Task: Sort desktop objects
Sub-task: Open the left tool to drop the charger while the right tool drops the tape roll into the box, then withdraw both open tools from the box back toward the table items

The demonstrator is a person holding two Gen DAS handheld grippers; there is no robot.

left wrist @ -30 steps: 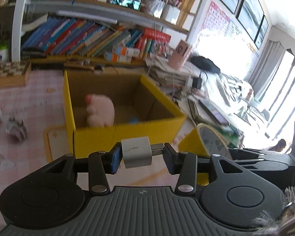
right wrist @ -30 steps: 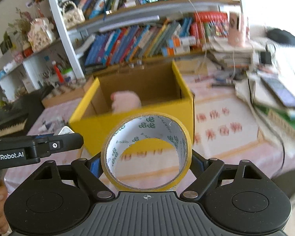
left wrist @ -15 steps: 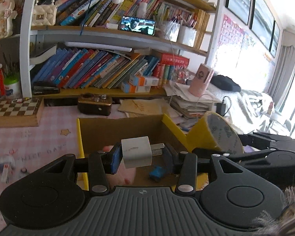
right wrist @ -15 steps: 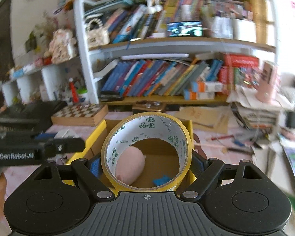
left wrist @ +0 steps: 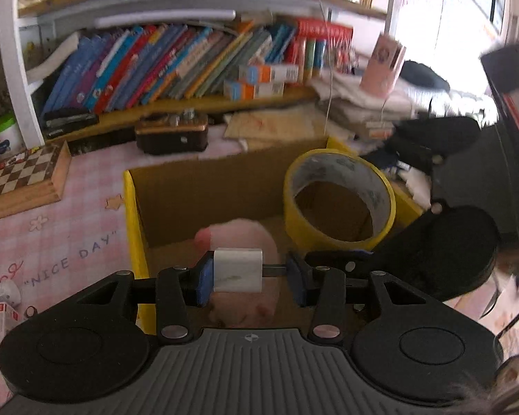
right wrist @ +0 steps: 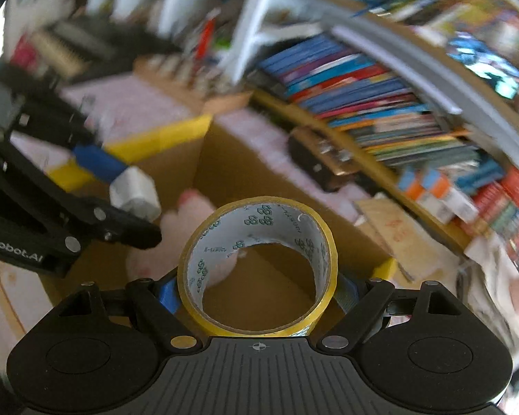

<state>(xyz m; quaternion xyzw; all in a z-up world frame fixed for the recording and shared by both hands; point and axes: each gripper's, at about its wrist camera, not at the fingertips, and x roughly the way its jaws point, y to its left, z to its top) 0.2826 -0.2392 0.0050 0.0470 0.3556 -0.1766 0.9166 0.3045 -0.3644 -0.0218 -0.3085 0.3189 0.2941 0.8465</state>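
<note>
Two items, a white charger [left wrist: 237,269] clamped in the left tool [left wrist: 249,273] and a tape roll [right wrist: 257,263] clamped in the right tool [right wrist: 257,294], are being held over the yellow box [left wrist: 135,242], apparently for dropping inside.

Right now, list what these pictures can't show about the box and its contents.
- Yellow box floor, left wrist view: hidden by the pink plush, white charger and left hand-held gripper.
- Plush, right wrist view: partly behind the tape roll.
- Shelf books: motion-blurred.
</note>
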